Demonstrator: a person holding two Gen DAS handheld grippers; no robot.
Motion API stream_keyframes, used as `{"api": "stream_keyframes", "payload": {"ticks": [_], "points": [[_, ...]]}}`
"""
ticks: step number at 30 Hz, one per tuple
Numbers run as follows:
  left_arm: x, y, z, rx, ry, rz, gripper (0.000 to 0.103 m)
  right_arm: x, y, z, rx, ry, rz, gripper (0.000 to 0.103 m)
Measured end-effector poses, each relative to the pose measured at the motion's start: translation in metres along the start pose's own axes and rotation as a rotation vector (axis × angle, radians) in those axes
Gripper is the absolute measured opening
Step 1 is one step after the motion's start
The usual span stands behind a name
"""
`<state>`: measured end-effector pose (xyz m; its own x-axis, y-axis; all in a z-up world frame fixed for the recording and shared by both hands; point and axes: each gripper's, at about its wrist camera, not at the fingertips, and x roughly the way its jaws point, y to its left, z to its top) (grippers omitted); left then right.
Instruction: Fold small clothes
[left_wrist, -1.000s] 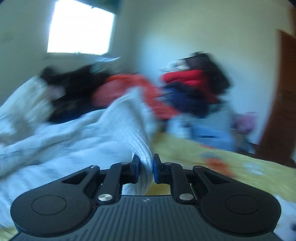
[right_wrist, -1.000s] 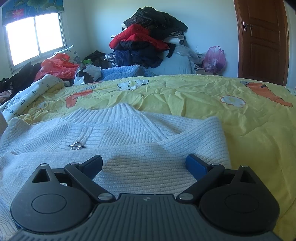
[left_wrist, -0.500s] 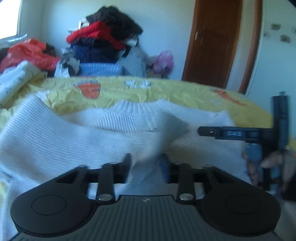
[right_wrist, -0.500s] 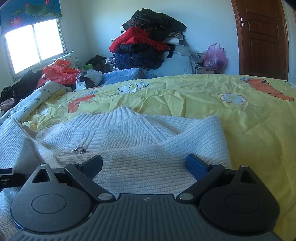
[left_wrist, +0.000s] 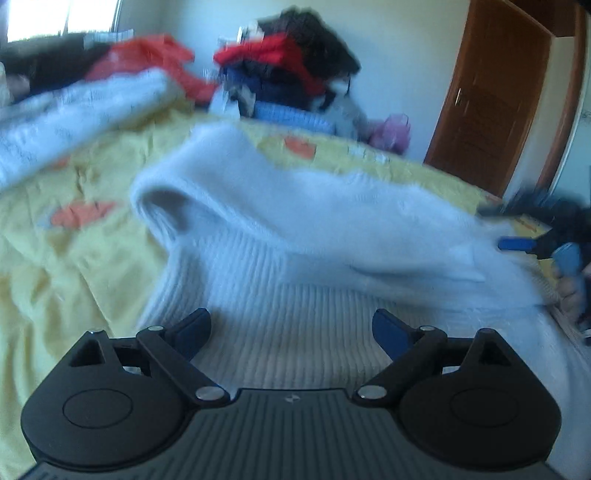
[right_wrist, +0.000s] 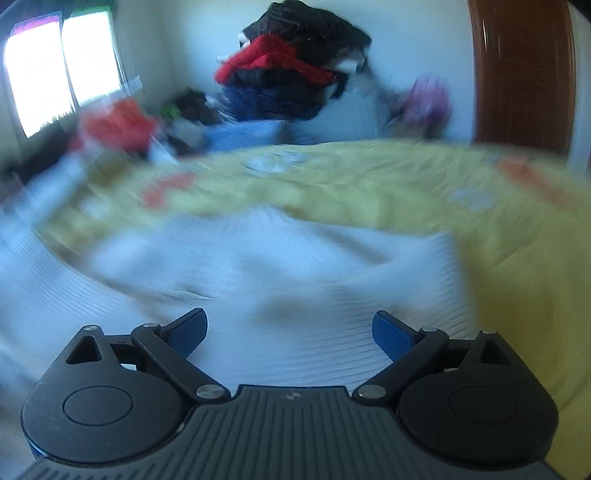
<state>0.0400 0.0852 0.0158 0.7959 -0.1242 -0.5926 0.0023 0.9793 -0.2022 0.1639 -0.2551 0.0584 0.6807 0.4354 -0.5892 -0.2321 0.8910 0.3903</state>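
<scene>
Now the left tongs (left_wrist: 291, 330) are letting go: a second back their jaws were pinched on a fold of the white knit sweater (left_wrist: 295, 236), and at this moment they are opening, already spread wide with nothing pressed between the pads. The sweater lies on the yellow bedspread (left_wrist: 48, 258) directly ahead of and under both tongs; in the left wrist view its ribbed hem sits just in front of the fingers, and a carried-over layer humps across it farther out, a sleeve opening gaping to the left. The right tongs (right_wrist: 290, 330) are also spread, hovering over the knit without gripping it; in the left view they show at the far right edge, with part of a hand (left_wrist: 572, 299) below them.

Judging from this, one fold has just been laid down and released. Both tongs are free, so the next step probably calls for a fresh grasp on an edge. Blur hides finer detail.
</scene>
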Motion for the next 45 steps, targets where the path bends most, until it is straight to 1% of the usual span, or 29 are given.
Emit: {"api": "stream_keyframes", "payload": {"ticks": [2, 3, 4, 5, 6, 7, 9, 10, 11, 12, 13, 15, 17, 18, 19, 20, 21, 22, 24, 26, 27, 29, 30, 32, 34, 38, 40, 42, 45], "points": [[0.004, -0.002, 0.001, -0.005, 0.000, 0.006, 0.100, 0.003, 0.004, 0.001, 0.131, 0.084, 0.133, 0.094], [0.005, -0.004, 0.001, 0.005, 0.004, 0.007, 0.101, 0.009, 0.006, -0.001, 0.178, 0.137, 0.172, 0.088], [0.005, -0.006, 0.001, 0.017, 0.008, 0.010, 0.102, 0.016, 0.008, -0.003, 0.214, 0.191, 0.200, 0.080], [0.005, -0.006, -0.001, 0.025, 0.011, 0.013, 0.102, 0.024, 0.011, -0.006, 0.237, 0.238, 0.206, 0.074], [0.005, -0.006, -0.001, 0.026, 0.010, 0.012, 0.102, 0.030, 0.013, -0.009, 0.236, 0.263, 0.193, 0.063], [0.006, -0.004, -0.001, 0.019, 0.008, 0.007, 0.102, 0.035, 0.017, -0.011, 0.218, 0.269, 0.169, 0.058], [0.005, 0.001, -0.002, -0.011, -0.003, -0.013, 0.103, 0.038, 0.025, -0.014, 0.194, 0.254, 0.147, 0.059], [0.004, 0.003, -0.002, -0.026, -0.008, -0.023, 0.103, 0.039, 0.028, -0.015, 0.191, 0.247, 0.149, 0.050], [0.003, 0.005, -0.002, -0.042, -0.013, -0.033, 0.103, 0.039, 0.033, -0.015, 0.172, 0.241, 0.127, 0.044], [0.004, 0.007, -0.002, -0.051, -0.016, -0.038, 0.103, 0.039, 0.036, -0.014, 0.147, 0.241, 0.100, 0.023], [0.003, 0.008, -0.002, -0.056, -0.017, -0.042, 0.103, 0.039, 0.038, -0.013, 0.120, 0.243, 0.083, 0.017], [0.004, 0.007, -0.001, -0.053, -0.016, -0.039, 0.103, 0.036, 0.036, -0.011, 0.123, 0.242, 0.095, 0.017], [0.004, 0.007, -0.001, -0.048, -0.015, -0.035, 0.103, 0.031, 0.034, -0.009, 0.129, 0.235, 0.093, 0.023], [0.004, 0.007, -0.001, -0.049, -0.015, -0.034, 0.103, 0.027, 0.032, -0.009, 0.124, 0.217, 0.071, 0.028], [0.004, 0.007, -0.001, -0.049, -0.015, -0.035, 0.103, 0.023, 0.031, -0.008, 0.119, 0.196, 0.050, 0.042], [0.004, 0.007, -0.001, -0.050, -0.016, -0.035, 0.103, 0.021, 0.028, -0.008, 0.119, 0.182, 0.040, 0.050], [0.004, 0.007, -0.001, -0.048, -0.015, -0.034, 0.103, 0.018, 0.025, -0.008, 0.129, 0.172, 0.044, 0.061], [0.004, 0.006, -0.001, -0.047, -0.015, -0.033, 0.103, 0.017, 0.022, -0.010, 0.145, 0.174, 0.059, 0.062], [0.004, 0.006, -0.001, -0.045, -0.014, -0.032, 0.103, 0.023, 0.018, -0.014, 0.175, 0.210, 0.079, 0.062], [0.004, 0.006, -0.001, -0.042, -0.013, -0.029, 0.103, 0.026, 0.024, -0.019, 0.147, 0.206, 0.075, 0.062], [0.004, 0.006, -0.001, -0.040, -0.012, -0.027, 0.103, 0.028, 0.030, -0.020, 0.123, 0.200, 0.078, 0.056], [0.004, 0.005, -0.001, -0.034, -0.010, -0.023, 0.103, 0.033, 0.039, -0.021, 0.099, 0.204, 0.088, 0.035], [0.004, 0.004, -0.001, -0.032, -0.010, -0.021, 0.103, 0.036, 0.043, -0.021, 0.093, 0.217, 0.093, 0.015], [0.004, 0.003, -0.001, -0.032, -0.010, -0.020, 0.103, 0.036, 0.050, -0.022, 0.051, 0.199, 0.083, 0.015], [0.004, 0.004, -0.001, -0.034, -0.011, -0.021, 0.103, 0.032, 0.052, -0.019, 0.048, 0.179, 0.090, 0.014], [0.005, 0.003, -0.001, -0.032, -0.010, -0.020, 0.103, 0.004, 0.044, 0.005, 0.073, 0.097, 0.140, 0.014], [0.005, 0.004, -0.001, -0.034, -0.010, -0.021, 0.103, -0.013, 0.039, 0.022, 0.060, 0.054, 0.141, 0.014], [0.005, 0.004, -0.001, -0.038, -0.012, -0.024, 0.103, -0.030, 0.028, 0.036, 0.046, 0.019, 0.127, 0.014], [0.005, 0.005, -0.001, -0.039, -0.012, -0.025, 0.103, -0.041, -0.001, 0.046, 0.057, 0.009, 0.057, 0.014]]}}
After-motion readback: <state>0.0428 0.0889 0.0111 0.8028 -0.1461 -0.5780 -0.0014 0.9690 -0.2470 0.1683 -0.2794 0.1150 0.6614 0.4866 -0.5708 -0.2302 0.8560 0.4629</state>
